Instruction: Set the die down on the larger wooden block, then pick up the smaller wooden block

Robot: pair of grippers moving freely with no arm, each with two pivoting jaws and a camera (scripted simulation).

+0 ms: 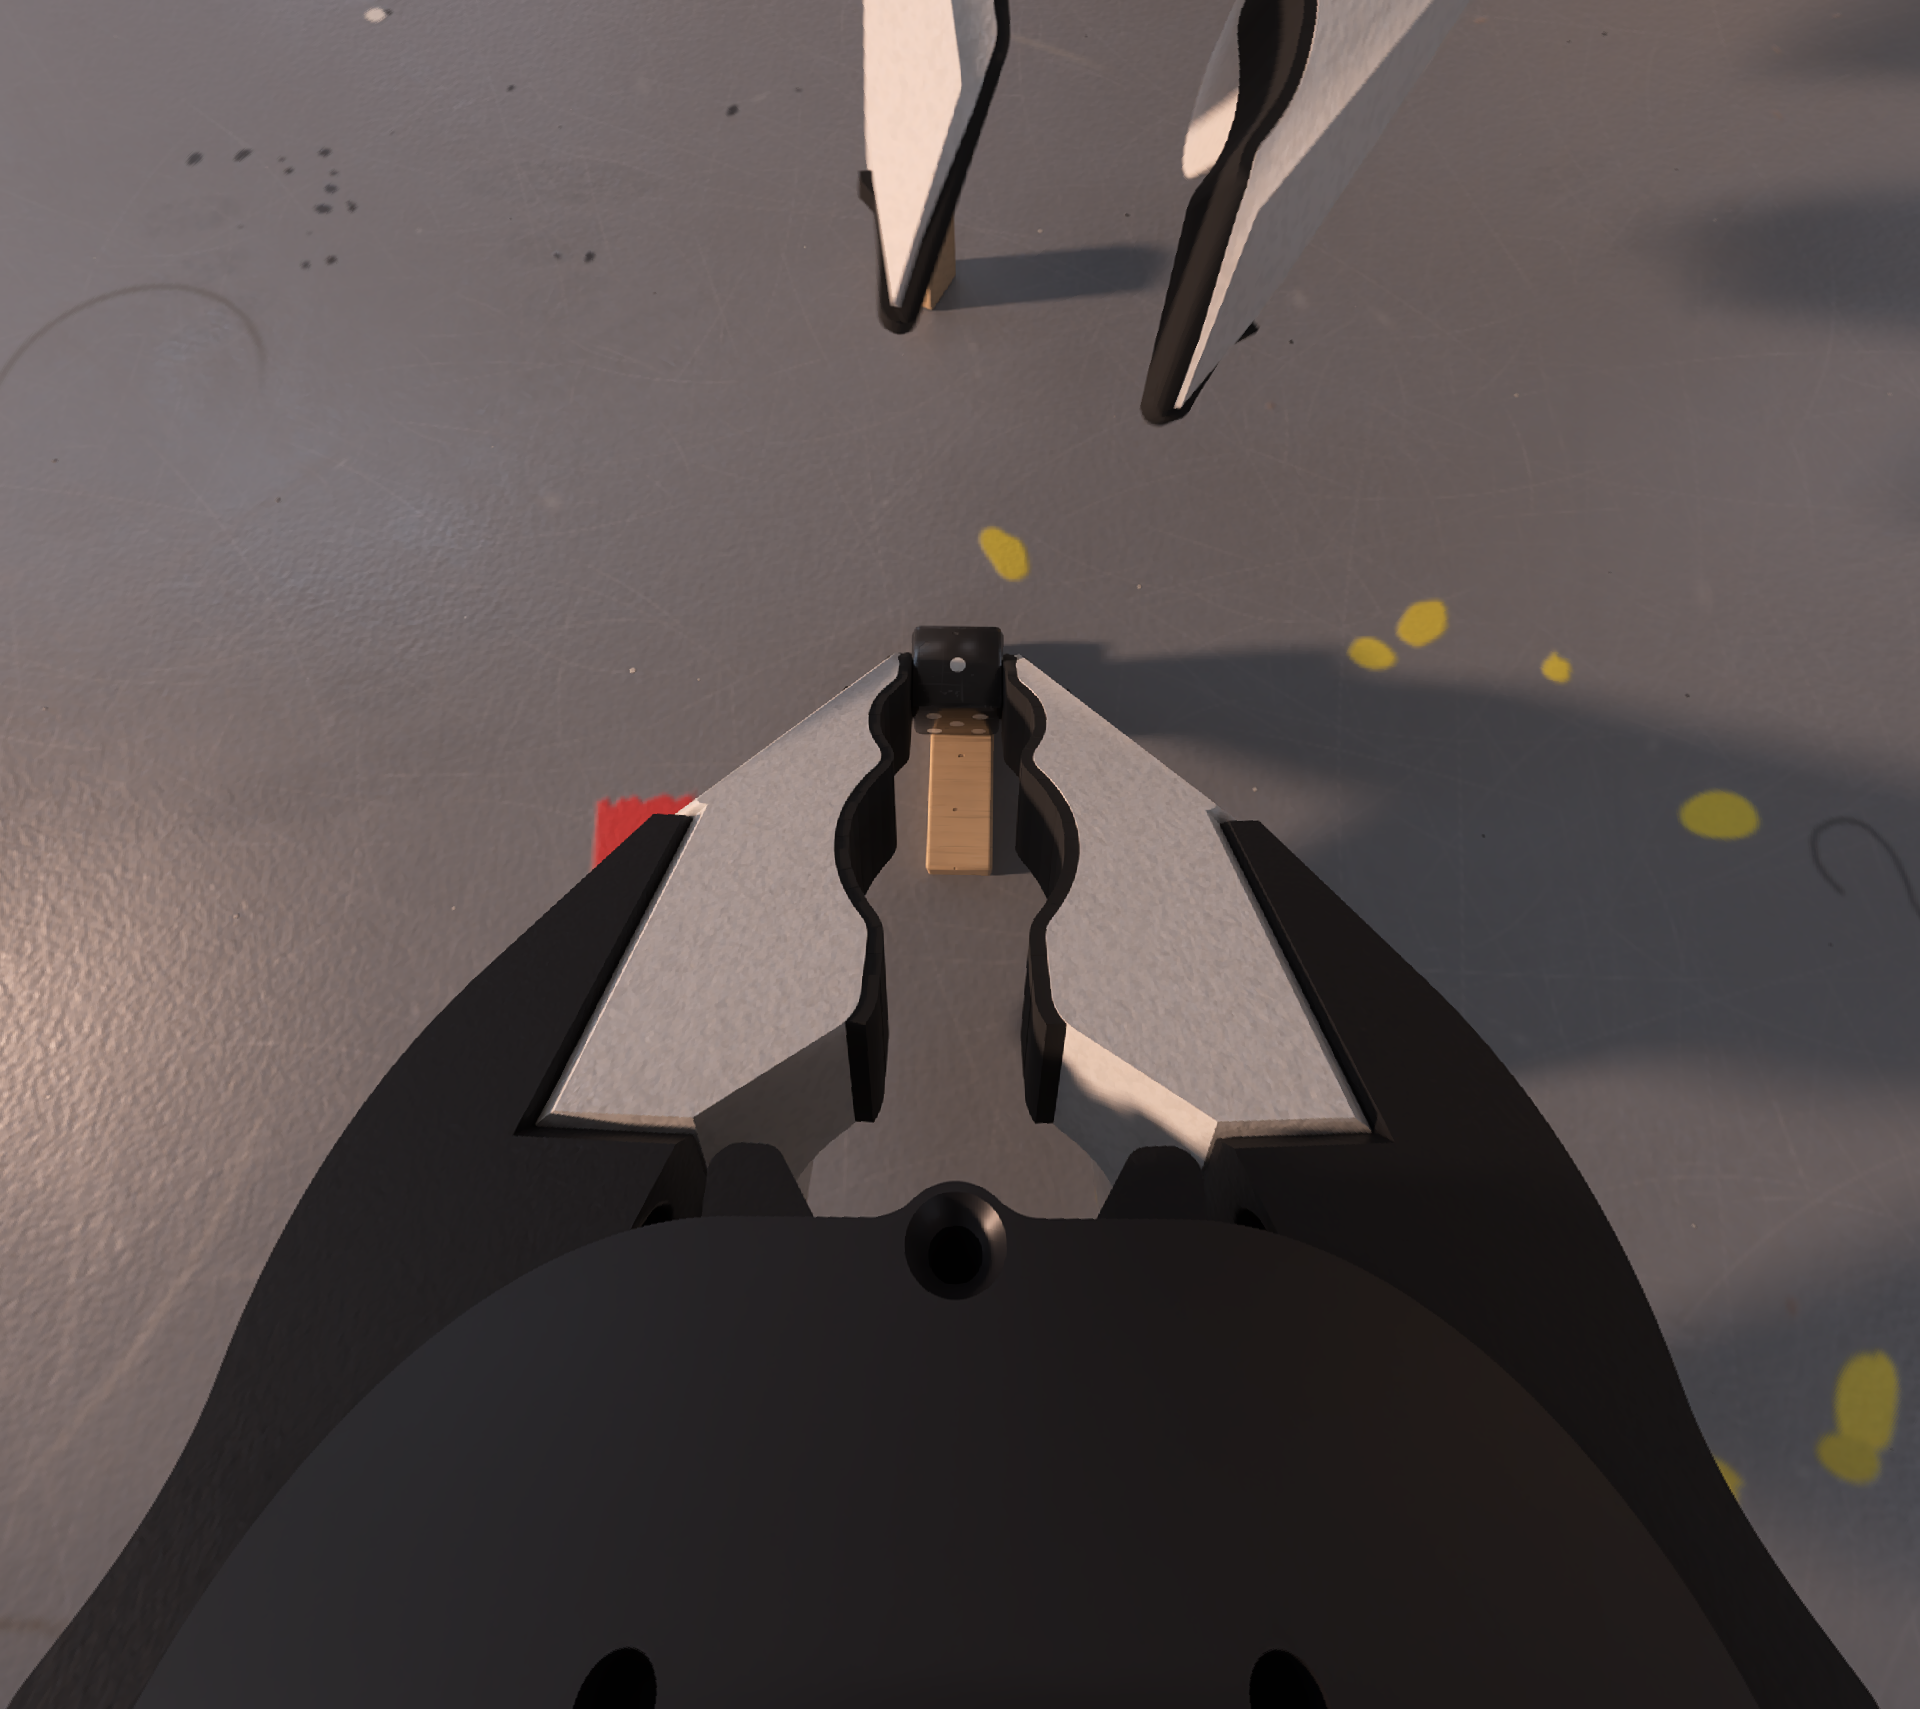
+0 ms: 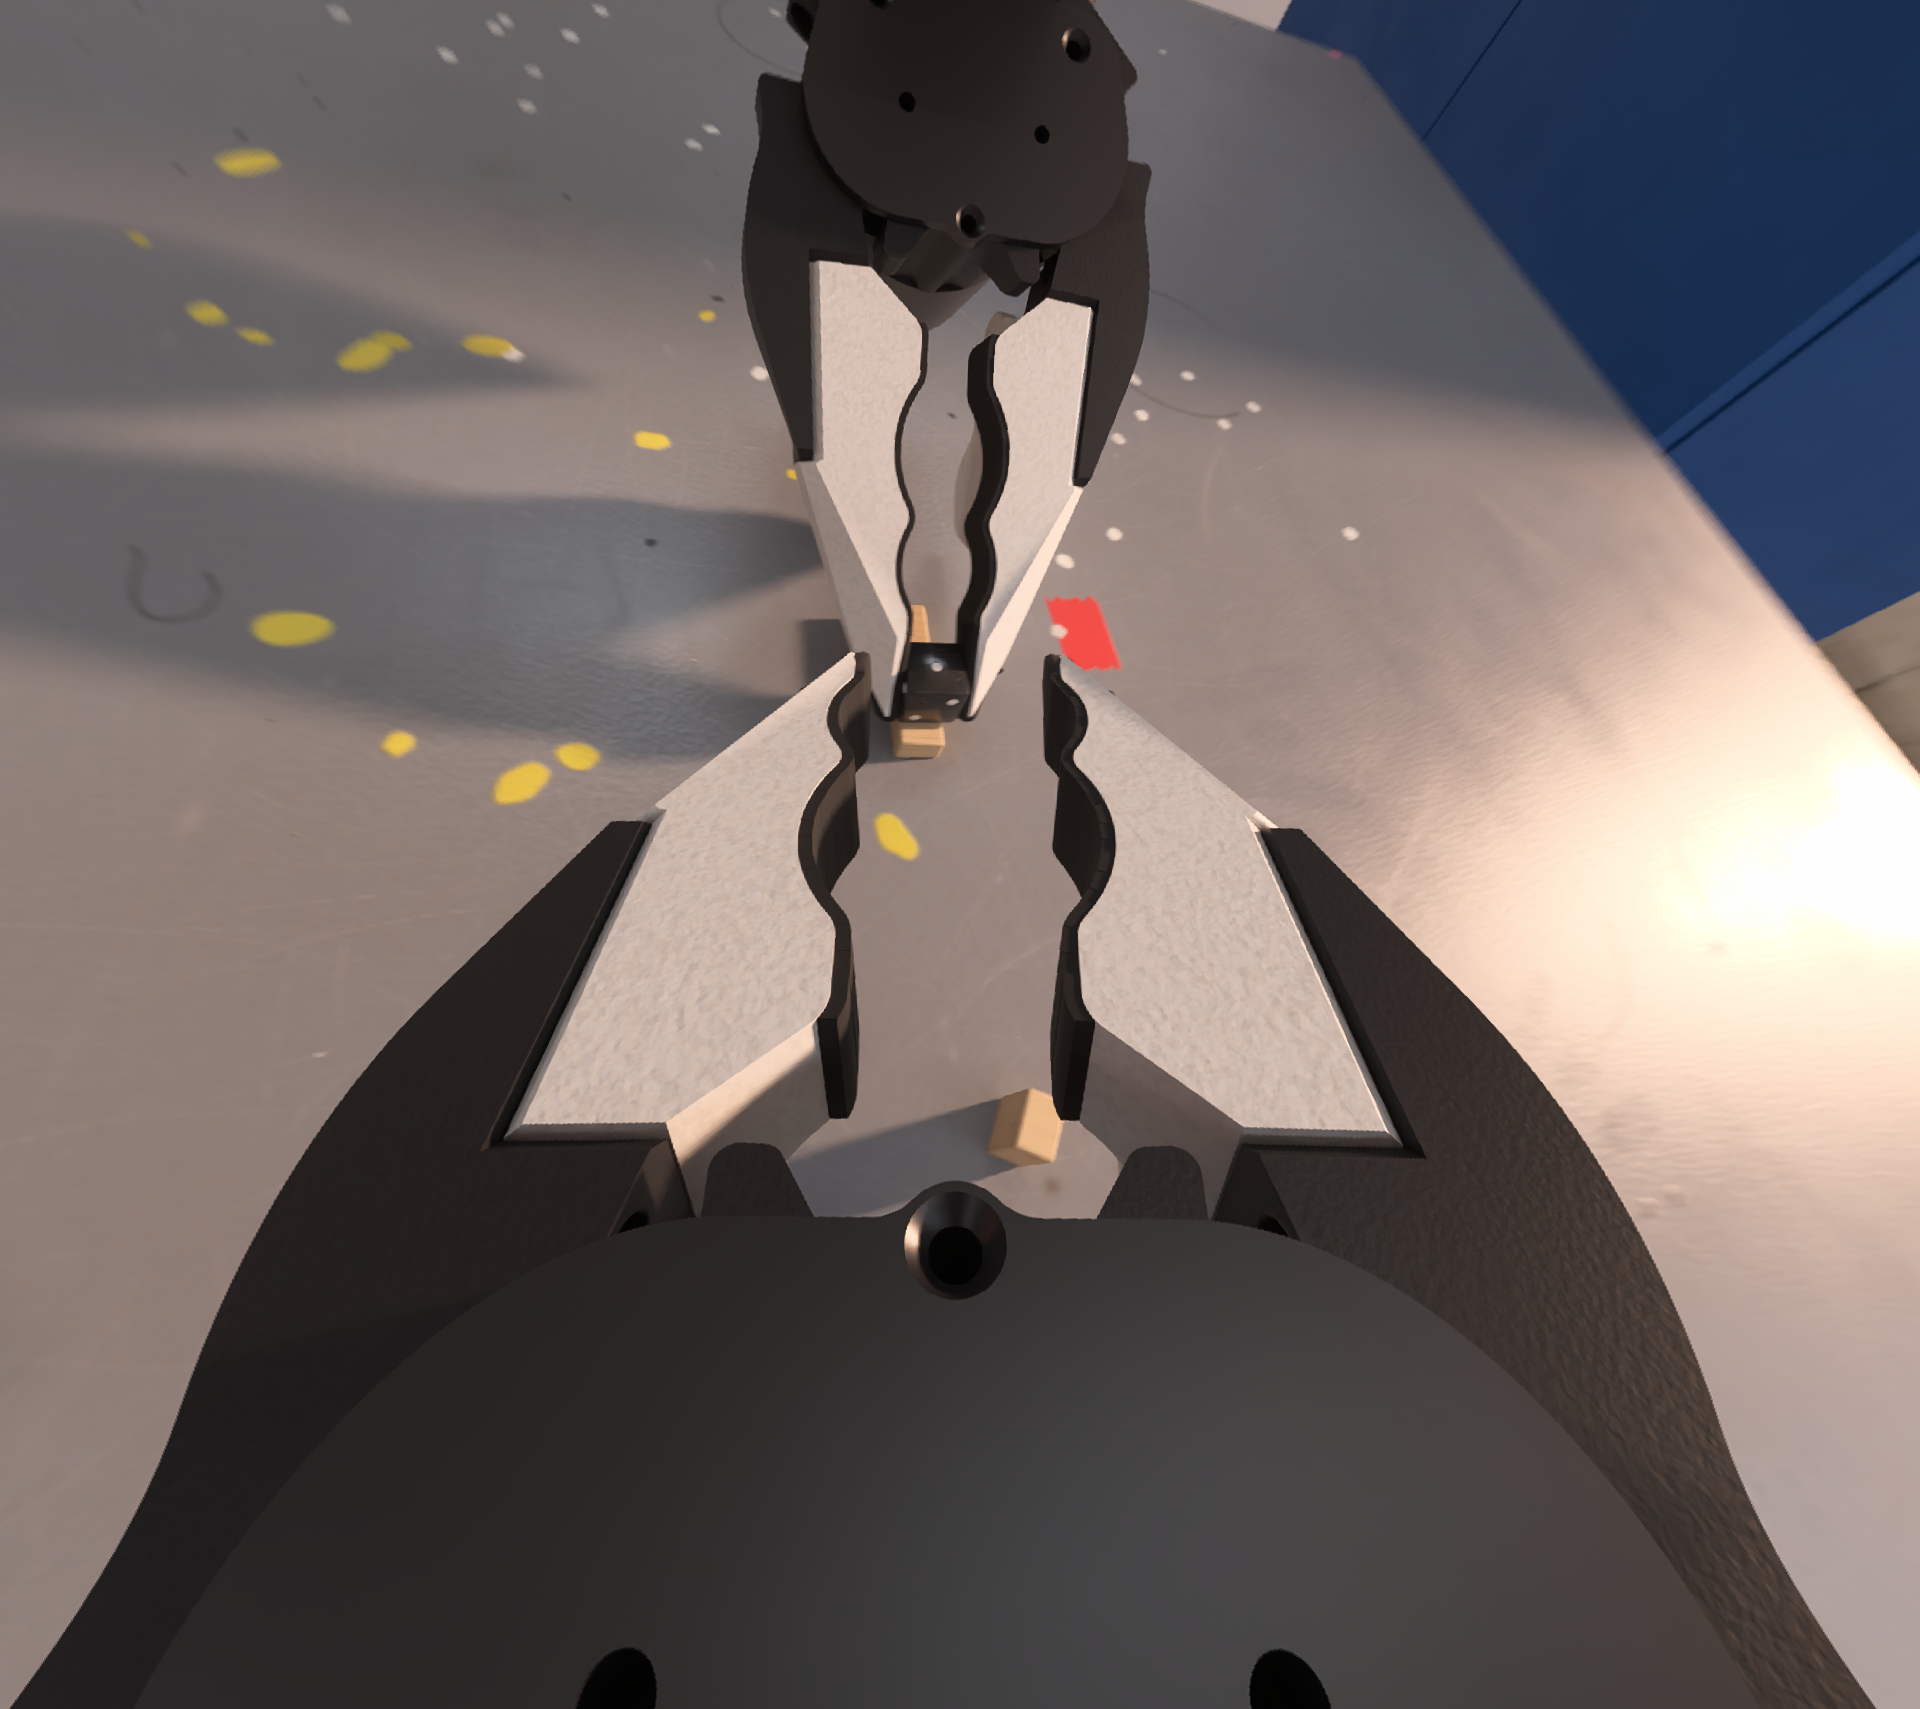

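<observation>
Now my left gripper [image 1: 957, 672] fingers clench the black die [image 1: 956, 658] above the larger wooden block [image 1: 959, 812]; my right gripper [image 2: 954, 683] fingers stand released, smaller wooden block [image 2: 1023, 1127] between them.

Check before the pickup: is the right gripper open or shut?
Open: the right gripper shows a wide gap between its fingers, nothing held.

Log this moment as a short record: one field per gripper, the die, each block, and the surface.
left gripper: shut on the black die with pale pips
black die: held at the fingertips, directly over the larger light wooden block; contact not clear
larger block: lying on the grey tabletop, between the left gripper's fingers
right gripper: open, holding nothing
smaller light wooden block: on the table, beneath the right gripper
tabletop: scuffed, with yellow paint spots and a red tape piece
</observation>
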